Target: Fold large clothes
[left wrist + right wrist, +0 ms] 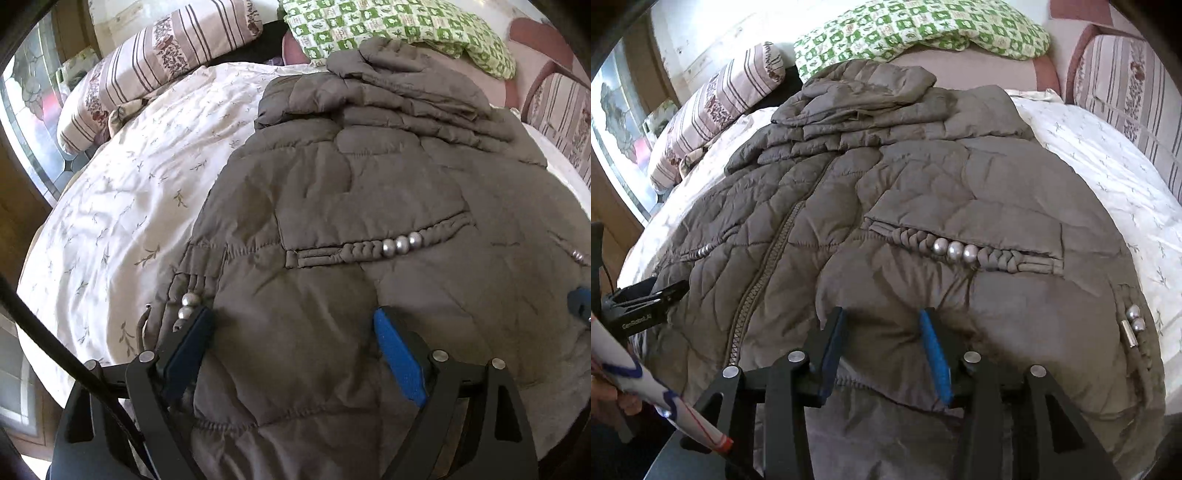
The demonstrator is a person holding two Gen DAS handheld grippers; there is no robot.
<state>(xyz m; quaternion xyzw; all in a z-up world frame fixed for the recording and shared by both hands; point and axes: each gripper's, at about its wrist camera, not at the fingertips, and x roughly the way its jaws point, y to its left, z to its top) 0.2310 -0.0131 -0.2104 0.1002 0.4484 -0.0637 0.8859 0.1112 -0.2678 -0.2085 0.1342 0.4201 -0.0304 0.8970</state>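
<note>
The brown quilted jacket [886, 206] is lying face up on the bed, on the white sheet with small leaf print [110, 192], and it is filling most of both views. Its zipper [764, 266] is running down the middle, closed as far as I can see. The sleeves and hood seem already gathered in a pile at the collar end, near the green checked pillow [923, 26]. So I am judging that the first tidy step is done, while the body is still lying at full length; the lower hem, nearest to the grippers, is probably what should be lifted and folded up next.

Going from left to right: the striped pillow [147, 55] is resting at the far left of the bed. The left gripper [291, 325] is hovering over the left hem area, its jaws standing wide apart with nothing pressed between them; one finger is just beside the silver beads of a drawcord [188, 302]. The right gripper [884, 325] is positioned over the right half, below the braided pocket trim with beads [955, 253]. Its jaws are partly apart, with jacket fabric bulging between the blue pads, but they are not clamping it.
</note>
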